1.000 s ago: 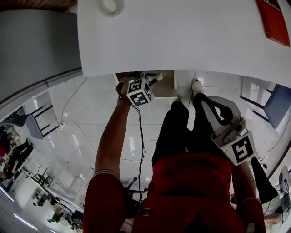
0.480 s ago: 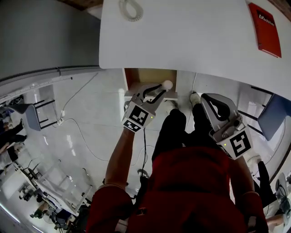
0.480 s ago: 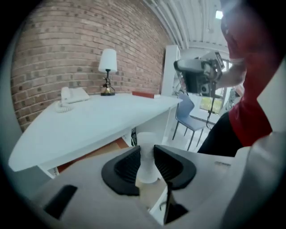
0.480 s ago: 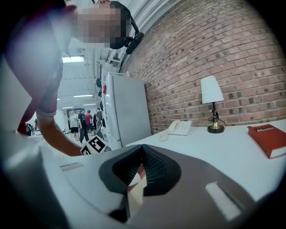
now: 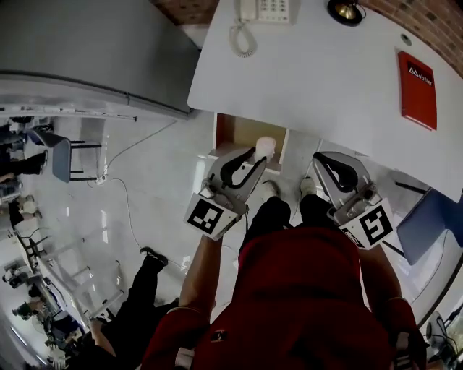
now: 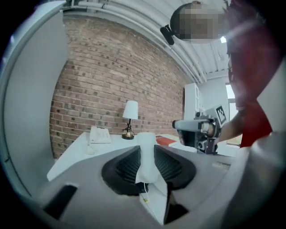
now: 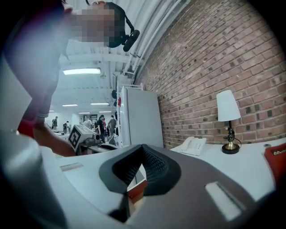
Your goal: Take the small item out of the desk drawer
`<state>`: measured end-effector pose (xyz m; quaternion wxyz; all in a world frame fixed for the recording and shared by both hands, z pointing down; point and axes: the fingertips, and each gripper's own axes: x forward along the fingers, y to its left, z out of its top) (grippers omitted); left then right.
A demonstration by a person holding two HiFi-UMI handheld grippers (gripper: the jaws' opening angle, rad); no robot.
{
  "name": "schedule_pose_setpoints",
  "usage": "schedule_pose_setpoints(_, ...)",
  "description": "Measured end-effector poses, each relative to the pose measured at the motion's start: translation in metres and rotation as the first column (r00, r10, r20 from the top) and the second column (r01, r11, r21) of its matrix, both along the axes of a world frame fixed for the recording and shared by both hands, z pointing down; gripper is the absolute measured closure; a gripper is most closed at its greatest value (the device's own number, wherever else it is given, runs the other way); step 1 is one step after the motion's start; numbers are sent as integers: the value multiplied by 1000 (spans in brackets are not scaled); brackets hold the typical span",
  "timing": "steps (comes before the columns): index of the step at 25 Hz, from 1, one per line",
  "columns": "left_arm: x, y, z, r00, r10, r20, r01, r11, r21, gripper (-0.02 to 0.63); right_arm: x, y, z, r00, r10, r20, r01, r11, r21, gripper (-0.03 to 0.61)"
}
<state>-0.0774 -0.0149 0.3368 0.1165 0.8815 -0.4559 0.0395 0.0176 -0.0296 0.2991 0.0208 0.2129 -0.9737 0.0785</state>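
My left gripper (image 5: 257, 153) is shut on a small white item (image 5: 265, 145) and holds it above the open drawer (image 5: 239, 133), whose brown inside shows under the white desk's (image 5: 325, 79) front edge. In the left gripper view the white item (image 6: 146, 154) stands upright between the ribbed pads, its top past the jaw tips. My right gripper (image 5: 323, 162) hovers to the right of the drawer, by the desk edge. In the right gripper view its jaws (image 7: 142, 151) are shut with nothing in them.
On the desk stand a white phone (image 5: 264, 9), a lamp (image 5: 346, 9) and a red book (image 5: 417, 90). A grey cabinet (image 5: 94, 50) stands left of the desk, a blue chair (image 5: 434, 217) at the right. A cable (image 5: 130, 202) lies on the floor.
My left gripper has come up out of the drawer with the white item in its jaws. The right gripper has risen a little towards the desk edge. The head view has tilted further onto the desk.
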Motion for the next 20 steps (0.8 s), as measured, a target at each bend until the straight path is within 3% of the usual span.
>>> schedule_pose_setpoints(4,4,8,-49,994,-82,-73,86,994,66,508,15,3,-25,999,-25,40,24,999,22,566)
schedule_pose_setpoints(9,15,13,-94,986,-130,-102,145,976,161,508,30,0,-44,994,-54,97,51,998,39,566)
schedule_pose_setpoints(20,18,19,-118,978,-183,-103,200,961,189,508,40,0,-65,988,-84,131,75,995,70,566)
